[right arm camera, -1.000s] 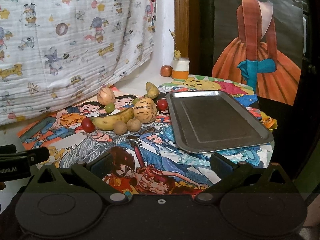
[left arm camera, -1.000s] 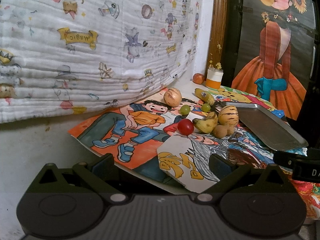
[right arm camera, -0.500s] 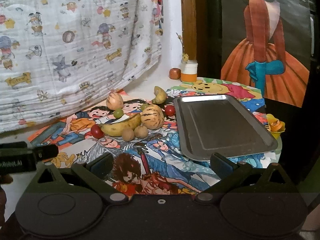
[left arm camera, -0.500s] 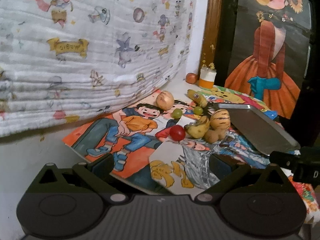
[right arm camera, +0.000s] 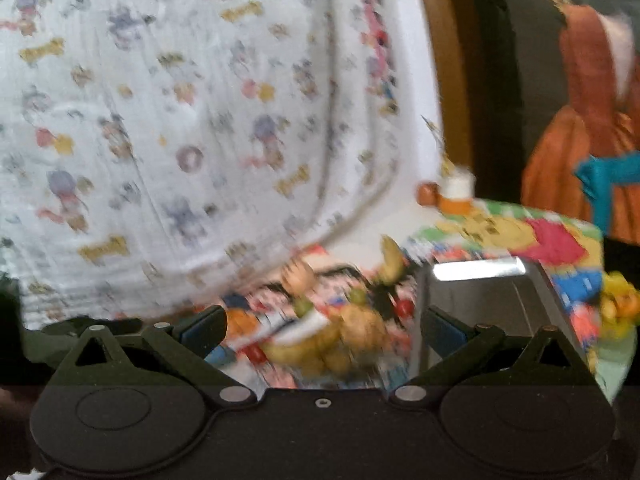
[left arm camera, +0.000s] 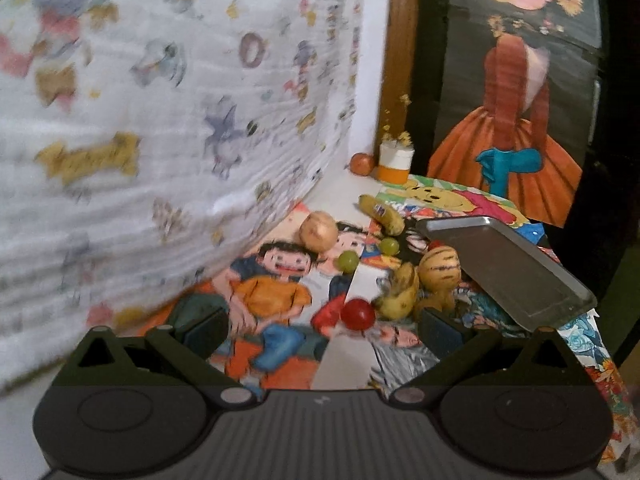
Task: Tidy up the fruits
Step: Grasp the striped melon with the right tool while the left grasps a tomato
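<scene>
Fruit lies clustered on the cartoon-print cloth (left arm camera: pixel 272 300), left of the grey metal tray (left arm camera: pixel 508 268): a glossy red tomato (left arm camera: pixel 357 313) nearest, a yellow banana (left arm camera: pixel 398 292) touching a striped yellow melon (left arm camera: pixel 439 269), two green grapes (left arm camera: pixel 347 260) farther back. Left gripper (left arm camera: pixel 320 326) and right gripper (right arm camera: pixel 320 326) both gape wide, holding nothing.
</scene>
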`<state>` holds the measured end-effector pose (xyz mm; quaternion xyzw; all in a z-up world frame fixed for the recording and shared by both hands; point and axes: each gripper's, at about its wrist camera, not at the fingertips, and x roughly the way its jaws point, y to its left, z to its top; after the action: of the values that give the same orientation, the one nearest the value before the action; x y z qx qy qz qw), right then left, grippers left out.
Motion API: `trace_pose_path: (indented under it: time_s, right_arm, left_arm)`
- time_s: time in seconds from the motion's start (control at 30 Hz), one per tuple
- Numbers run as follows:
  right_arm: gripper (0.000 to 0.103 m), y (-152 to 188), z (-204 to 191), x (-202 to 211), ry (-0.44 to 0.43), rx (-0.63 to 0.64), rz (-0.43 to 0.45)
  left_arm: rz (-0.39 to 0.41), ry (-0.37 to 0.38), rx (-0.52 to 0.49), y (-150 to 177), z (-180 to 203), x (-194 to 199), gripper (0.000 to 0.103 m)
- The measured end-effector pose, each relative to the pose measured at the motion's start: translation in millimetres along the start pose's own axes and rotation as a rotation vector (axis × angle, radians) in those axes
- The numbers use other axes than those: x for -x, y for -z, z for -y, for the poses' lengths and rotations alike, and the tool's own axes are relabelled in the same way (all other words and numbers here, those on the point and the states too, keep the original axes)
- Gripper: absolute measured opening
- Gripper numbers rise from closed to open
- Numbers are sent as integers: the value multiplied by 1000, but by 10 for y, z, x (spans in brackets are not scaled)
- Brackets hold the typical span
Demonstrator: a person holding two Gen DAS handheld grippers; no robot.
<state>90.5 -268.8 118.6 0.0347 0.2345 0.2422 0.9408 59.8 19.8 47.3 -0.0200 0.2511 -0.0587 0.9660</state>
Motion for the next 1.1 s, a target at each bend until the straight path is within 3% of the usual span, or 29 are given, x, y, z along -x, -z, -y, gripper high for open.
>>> trace_pose_path:
  time_s: [0.07,0.17,0.23,0.5,0.77,0.93,1.1]
  right_arm:
    - [103,-168,23,-66,-56,46,-6]
    - [103,-347,116,-271,-214,95,-74]
    - [103,-412,169,-419,-254,121,-100]
    - [103,-294,207,-1036,-208,286,-241]
    - [93,-41,518,-1522,-189,199,-335]
    - [87,62,602,-1693,-198,187,-367]
    - [79,138,625,-1822,-191,194,-391]
  left_arm:
    - [-5,26,-33,-35,-5,-63,103]
    - [-67,113,-26,-70,-42,-206,103]
    - [-105,143,-17,-90,-55,-327,103]
    - [-143,160,-74,-91,-18,-711,103]
    - [-179,198,-132,-52,9,-988,99]
    - [-194,218,-177,-40,34,-1098,88]
    - [-221,226,-158,-19,20,-1213,71]
